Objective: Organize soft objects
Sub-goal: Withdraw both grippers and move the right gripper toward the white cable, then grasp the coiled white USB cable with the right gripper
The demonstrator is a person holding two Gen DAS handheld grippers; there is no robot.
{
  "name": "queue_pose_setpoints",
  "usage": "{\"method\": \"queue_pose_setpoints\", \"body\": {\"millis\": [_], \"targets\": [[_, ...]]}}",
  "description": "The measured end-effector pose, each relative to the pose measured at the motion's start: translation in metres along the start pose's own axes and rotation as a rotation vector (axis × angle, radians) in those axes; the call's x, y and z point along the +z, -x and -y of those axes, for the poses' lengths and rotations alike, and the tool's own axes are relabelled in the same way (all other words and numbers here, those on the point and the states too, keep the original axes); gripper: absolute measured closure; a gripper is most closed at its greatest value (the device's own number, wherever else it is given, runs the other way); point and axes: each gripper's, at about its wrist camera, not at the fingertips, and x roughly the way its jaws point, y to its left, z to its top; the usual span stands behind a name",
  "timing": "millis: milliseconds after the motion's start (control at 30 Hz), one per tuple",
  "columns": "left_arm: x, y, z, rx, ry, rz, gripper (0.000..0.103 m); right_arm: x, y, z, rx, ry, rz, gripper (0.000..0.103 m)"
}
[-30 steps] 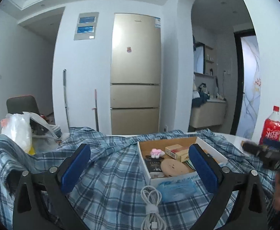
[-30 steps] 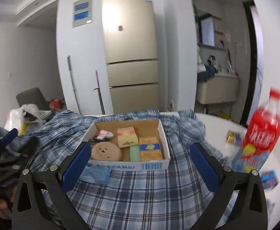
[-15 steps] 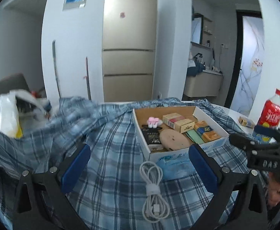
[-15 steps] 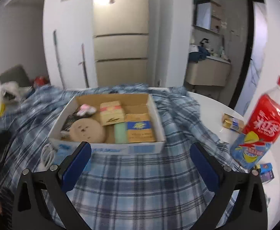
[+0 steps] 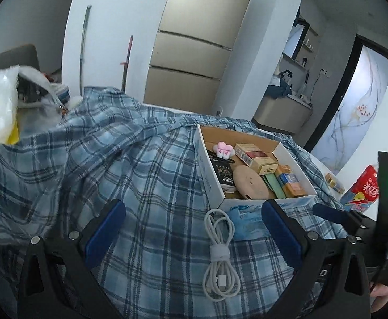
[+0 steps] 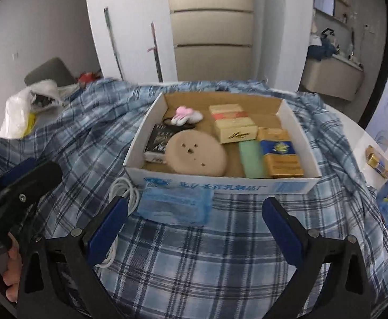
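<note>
Plaid cloth (image 6: 194, 260) spread over table (image 6: 353, 133). Cardboard box (image 6: 220, 183) sits on cloth, centre. In box: round disc (image 6: 196, 151) at near left, small plush (image 6: 184, 114) behind it, cartons (image 6: 233, 125) at rear centre, flat packets (image 6: 281, 154) at near right. Tissue pack (image 6: 175, 206) lies touching box's near wall, on cloth. Coiled cable (image 5: 220, 255) just left of tissue pack. Plastic bag (image 5: 0, 111) at far left edge. Bottle (image 5: 364, 188) right of cloth, apparently on bare table. Small packet (image 6: 378, 160) behind bottle.
</note>
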Motion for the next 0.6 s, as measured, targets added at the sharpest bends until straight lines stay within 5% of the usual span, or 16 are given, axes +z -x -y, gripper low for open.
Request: {"method": "queue_pose_setpoints", "body": {"millis": [333, 600], "targets": [[-0.001, -0.007, -0.008, 0.009, 0.037, -0.022, 0.0, -0.006, -0.016, -0.016, 0.078, 0.017, -0.108, 0.011], [0.0, 0.004, -0.009, 0.008, 0.068, 0.036, 0.0, -0.005, -0.033, -0.041, 0.161, -0.014, -0.204, 0.017]]}}
